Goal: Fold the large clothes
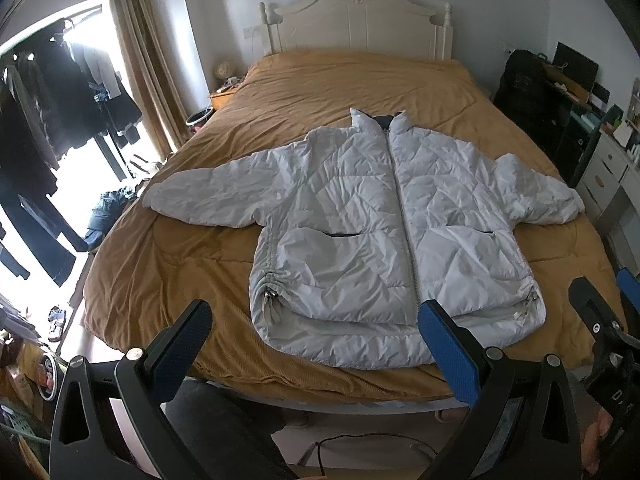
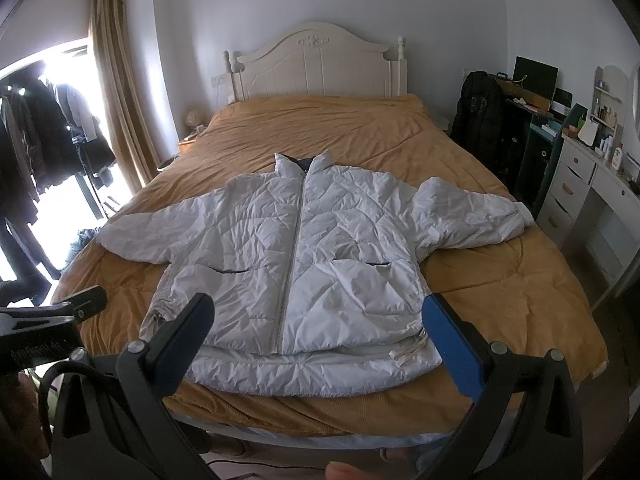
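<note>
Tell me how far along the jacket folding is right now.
Done: the white puffer jacket lies flat on the bed, zipped, face up, both sleeves spread out. In hand: nothing; the left tool and right tool hang open over the hem, not touching it. Left: every fold, sleeves and body.

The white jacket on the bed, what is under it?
The white jacket lies spread flat on the mustard bedcover, which shows all around it. Anything between jacket and cover is hidden.
</note>
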`<control>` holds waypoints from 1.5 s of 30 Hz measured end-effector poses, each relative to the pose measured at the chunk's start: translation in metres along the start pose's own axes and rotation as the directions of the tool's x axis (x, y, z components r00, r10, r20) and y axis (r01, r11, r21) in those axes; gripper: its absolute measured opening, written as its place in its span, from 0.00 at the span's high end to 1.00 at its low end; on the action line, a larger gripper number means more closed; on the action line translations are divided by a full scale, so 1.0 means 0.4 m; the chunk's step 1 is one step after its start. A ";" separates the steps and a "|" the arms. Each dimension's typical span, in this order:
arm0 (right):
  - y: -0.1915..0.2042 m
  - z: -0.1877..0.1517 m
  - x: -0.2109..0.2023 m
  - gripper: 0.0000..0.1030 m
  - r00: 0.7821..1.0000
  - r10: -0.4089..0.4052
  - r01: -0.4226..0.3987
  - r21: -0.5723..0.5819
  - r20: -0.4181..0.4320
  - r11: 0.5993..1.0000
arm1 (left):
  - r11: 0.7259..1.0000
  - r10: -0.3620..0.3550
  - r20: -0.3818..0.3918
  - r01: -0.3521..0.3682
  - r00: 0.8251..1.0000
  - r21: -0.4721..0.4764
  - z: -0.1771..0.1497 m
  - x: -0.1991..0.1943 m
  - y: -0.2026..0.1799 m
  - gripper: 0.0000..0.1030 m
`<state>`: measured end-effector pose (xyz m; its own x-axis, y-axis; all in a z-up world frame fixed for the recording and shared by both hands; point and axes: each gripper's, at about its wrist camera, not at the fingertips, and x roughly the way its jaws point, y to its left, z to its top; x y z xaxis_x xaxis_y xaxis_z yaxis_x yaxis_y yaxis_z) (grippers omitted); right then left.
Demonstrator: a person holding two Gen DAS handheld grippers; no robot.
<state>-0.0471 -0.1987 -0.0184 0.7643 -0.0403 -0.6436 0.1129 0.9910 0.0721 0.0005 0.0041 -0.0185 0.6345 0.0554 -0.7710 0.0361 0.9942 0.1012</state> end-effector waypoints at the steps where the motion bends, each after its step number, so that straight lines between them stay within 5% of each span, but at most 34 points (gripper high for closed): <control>1: -0.001 0.002 -0.002 0.00 1.000 -0.001 0.001 0.000 0.000 1.000 | 1.000 -0.001 0.000 0.001 1.000 -0.002 -0.001 0.000 0.001 0.00; 30: -0.004 -0.003 0.000 0.00 1.000 -0.003 0.003 -0.001 0.001 1.000 | 1.000 0.006 -0.006 -0.006 1.000 0.000 -0.008 -0.001 -0.004 0.00; 45: 0.046 0.011 0.009 0.00 0.999 0.043 -0.042 -0.038 0.017 0.998 | 0.998 0.042 -0.005 -0.042 0.999 -0.047 -0.018 -0.011 0.067 0.00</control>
<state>-0.0395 -0.1810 -0.0162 0.7793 0.0001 -0.6267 0.0566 0.9959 0.0706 -0.0070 0.0312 -0.0170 0.6317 0.0977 -0.7690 -0.0272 0.9942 0.1041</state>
